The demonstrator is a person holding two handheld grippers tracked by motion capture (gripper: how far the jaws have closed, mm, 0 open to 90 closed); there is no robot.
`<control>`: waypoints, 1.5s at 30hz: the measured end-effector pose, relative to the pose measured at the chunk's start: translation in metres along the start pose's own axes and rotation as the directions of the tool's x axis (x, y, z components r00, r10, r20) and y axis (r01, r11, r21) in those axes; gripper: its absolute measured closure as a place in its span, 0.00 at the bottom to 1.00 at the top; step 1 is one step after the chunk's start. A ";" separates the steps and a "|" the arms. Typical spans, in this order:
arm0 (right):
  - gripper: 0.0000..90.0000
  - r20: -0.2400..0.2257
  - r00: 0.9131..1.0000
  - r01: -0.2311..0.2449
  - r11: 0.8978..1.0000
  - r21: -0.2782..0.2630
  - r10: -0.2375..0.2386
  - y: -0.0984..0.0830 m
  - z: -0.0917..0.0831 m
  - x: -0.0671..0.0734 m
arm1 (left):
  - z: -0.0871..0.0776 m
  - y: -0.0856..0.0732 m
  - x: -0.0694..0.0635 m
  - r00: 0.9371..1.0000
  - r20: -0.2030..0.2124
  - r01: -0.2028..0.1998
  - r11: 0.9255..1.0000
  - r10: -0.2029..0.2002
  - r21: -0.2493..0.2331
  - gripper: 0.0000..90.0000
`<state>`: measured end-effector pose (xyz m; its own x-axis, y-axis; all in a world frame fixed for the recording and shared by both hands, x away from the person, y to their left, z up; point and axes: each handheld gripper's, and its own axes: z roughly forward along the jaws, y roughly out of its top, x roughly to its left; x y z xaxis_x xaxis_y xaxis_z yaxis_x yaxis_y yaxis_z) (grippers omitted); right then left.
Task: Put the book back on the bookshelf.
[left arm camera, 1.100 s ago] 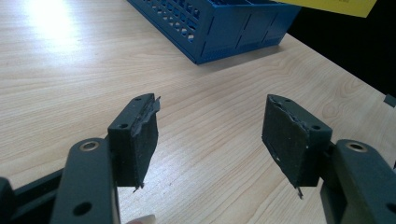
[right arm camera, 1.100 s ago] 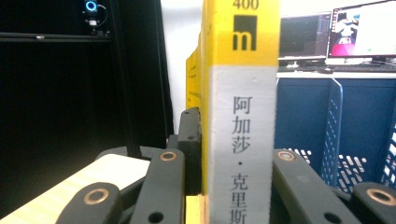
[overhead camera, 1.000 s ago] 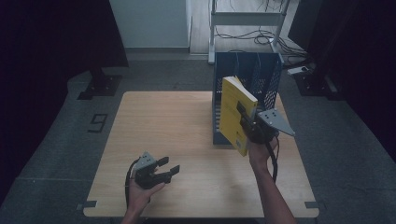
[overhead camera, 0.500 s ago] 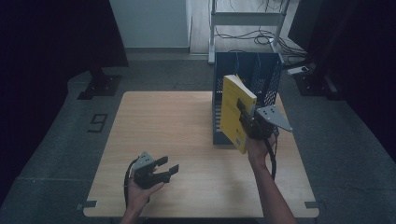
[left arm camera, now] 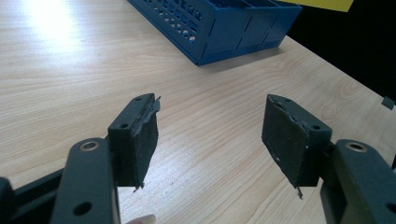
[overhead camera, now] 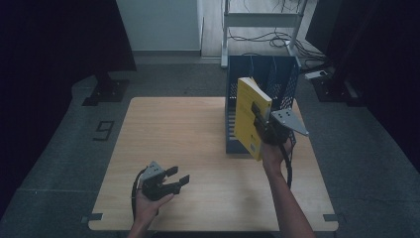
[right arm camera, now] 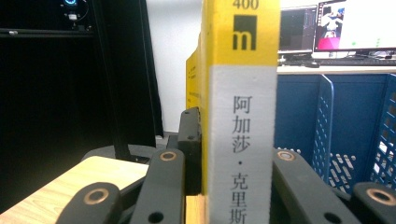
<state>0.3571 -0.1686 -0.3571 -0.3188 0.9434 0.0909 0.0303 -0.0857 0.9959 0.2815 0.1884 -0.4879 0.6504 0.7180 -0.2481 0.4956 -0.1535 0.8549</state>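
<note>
A yellow book [overhead camera: 249, 116] stands upright in the air, with my right gripper [overhead camera: 261, 124] shut on it. It hangs in front of the blue slotted file rack [overhead camera: 277, 79] at the table's far right. In the right gripper view the book's yellow and white spine [right arm camera: 239, 116] sits between the black jaws, with the rack's blue dividers [right arm camera: 327, 126] just behind it. My left gripper [overhead camera: 176, 179] rests low over the near left of the wooden table [overhead camera: 188, 129]. It is open, with nothing between its pads [left arm camera: 137, 135], and points toward the rack [left arm camera: 219, 23].
The rack has several upright slots open toward the table's middle. A dark floor surrounds the table, with a metal shelf frame [overhead camera: 262, 20] and cables behind the rack. Bare wood stretches over the table's left half and middle.
The right gripper has carried the book slightly up and toward the rack. The left gripper has stayed put.
</note>
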 end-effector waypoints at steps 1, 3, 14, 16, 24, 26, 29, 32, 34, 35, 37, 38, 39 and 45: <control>0.83 0.001 1.000 -0.001 1.000 0.001 0.001 0.000 0.000 0.000 | 0.000 0.000 0.000 1.000 0.001 0.000 1.000 0.000 -0.001 0.40; 0.83 0.002 1.000 -0.002 1.000 0.001 0.002 0.001 0.001 0.000 | 0.000 0.000 0.000 1.000 0.000 0.000 1.000 0.000 -0.001 0.40; 0.83 0.018 1.000 0.009 1.000 0.008 -0.009 -0.001 0.013 0.001 | -0.001 0.000 0.001 1.000 0.000 0.003 1.000 -0.003 -0.006 0.40; 0.83 0.024 1.000 0.007 1.000 0.010 -0.007 -0.001 0.016 0.001 | -0.001 0.000 0.001 1.000 0.001 0.004 1.000 -0.004 -0.007 0.40; 0.83 0.044 0.999 0.013 1.000 0.015 -0.013 -0.002 0.026 0.001 | -0.001 0.000 0.001 1.000 0.001 0.002 1.000 -0.002 -0.004 0.40; 0.83 0.048 0.999 0.011 1.000 0.017 -0.012 -0.003 0.028 0.000 | -0.001 0.000 0.001 1.000 0.001 0.002 1.000 -0.002 -0.004 0.40; 0.83 0.053 0.998 0.011 1.000 0.020 -0.013 -0.003 0.031 0.000 | -0.002 0.000 0.002 1.000 0.002 0.003 1.000 -0.003 -0.005 0.40; 0.83 0.061 0.998 0.010 1.000 0.022 -0.011 -0.004 0.033 -0.001 | -0.002 0.000 0.002 1.000 0.000 0.004 1.000 -0.004 -0.007 0.40; 0.83 0.064 0.998 0.009 1.000 0.025 -0.010 -0.004 0.035 -0.002 | -0.003 0.000 0.002 1.000 -0.001 0.008 1.000 -0.008 -0.010 0.40; 0.83 0.065 0.998 0.008 1.000 0.025 -0.010 -0.005 0.036 -0.002 | -0.003 0.001 0.002 1.000 -0.002 0.009 1.000 -0.009 -0.012 0.40; 0.83 0.068 0.998 0.007 1.000 0.027 -0.009 -0.005 0.038 -0.003 | -0.003 0.001 0.003 1.000 -0.002 0.008 1.000 -0.008 -0.013 0.40; 0.83 0.069 0.998 0.007 1.000 0.027 -0.009 -0.005 0.038 -0.003 | -0.003 0.001 0.003 1.000 -0.003 0.008 1.000 -0.008 -0.013 0.40; 0.83 0.071 0.997 0.007 1.000 0.027 -0.009 -0.005 0.039 -0.003 | -0.004 0.001 0.003 1.000 -0.003 0.009 1.000 -0.009 -0.014 0.40; 0.83 0.079 0.997 0.003 1.000 0.021 -0.005 -0.004 0.043 -0.004 | -0.004 0.001 0.003 1.000 -0.004 0.009 1.000 -0.009 -0.016 0.40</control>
<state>0.3993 -0.1584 -0.3615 -0.2431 0.9662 0.0857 0.0494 -0.0759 0.9959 0.2819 0.1935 -0.4860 0.6438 0.7219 -0.2539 0.4923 -0.1367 0.8596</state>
